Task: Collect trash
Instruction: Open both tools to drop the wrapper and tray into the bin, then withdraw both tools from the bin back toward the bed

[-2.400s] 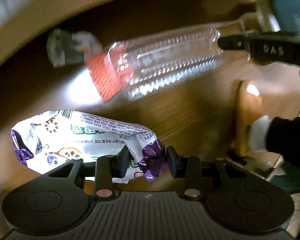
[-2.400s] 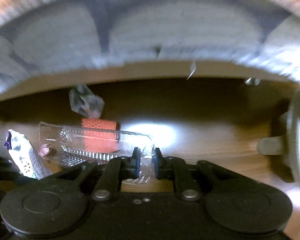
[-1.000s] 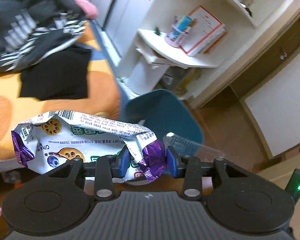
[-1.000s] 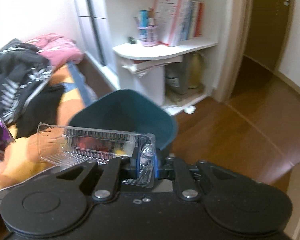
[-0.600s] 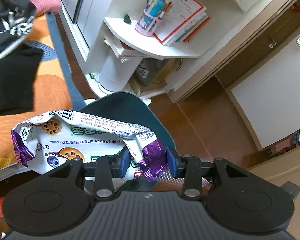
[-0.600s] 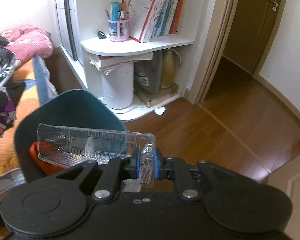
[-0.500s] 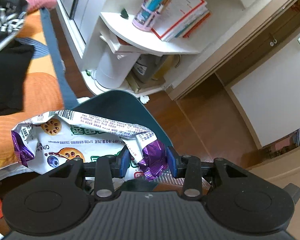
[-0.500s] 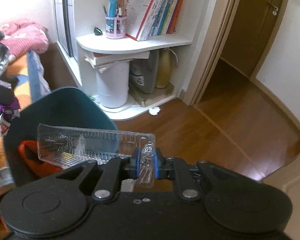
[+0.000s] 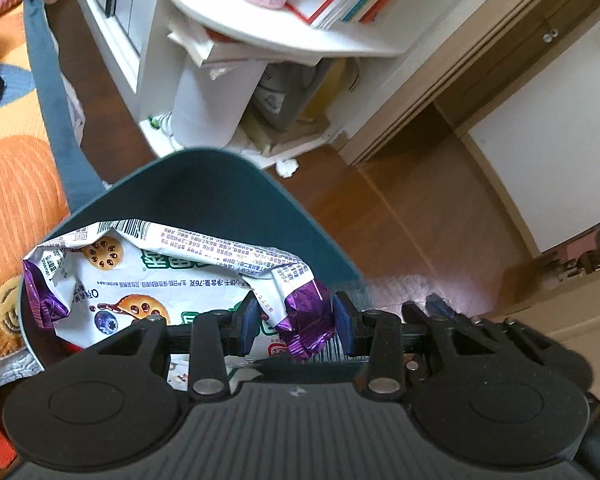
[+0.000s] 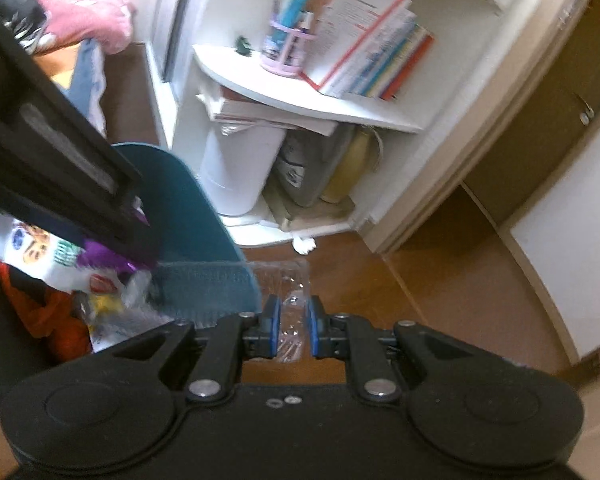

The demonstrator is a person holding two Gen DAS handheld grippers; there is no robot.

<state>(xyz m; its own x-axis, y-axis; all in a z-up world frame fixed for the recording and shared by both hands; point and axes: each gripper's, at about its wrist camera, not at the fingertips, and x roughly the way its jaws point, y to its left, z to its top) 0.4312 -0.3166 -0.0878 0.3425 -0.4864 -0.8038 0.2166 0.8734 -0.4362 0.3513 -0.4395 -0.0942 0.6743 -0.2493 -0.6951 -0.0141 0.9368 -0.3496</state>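
I see the brown wooden floor (image 9: 412,216) carrying the dark teal plastic bin (image 9: 220,188) and a small crumpled white paper (image 9: 287,167).

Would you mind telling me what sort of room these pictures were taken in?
Most likely a bedroom: a bed with an orange cover beside a corner shelf of books, a wooden floor and a teal bin.
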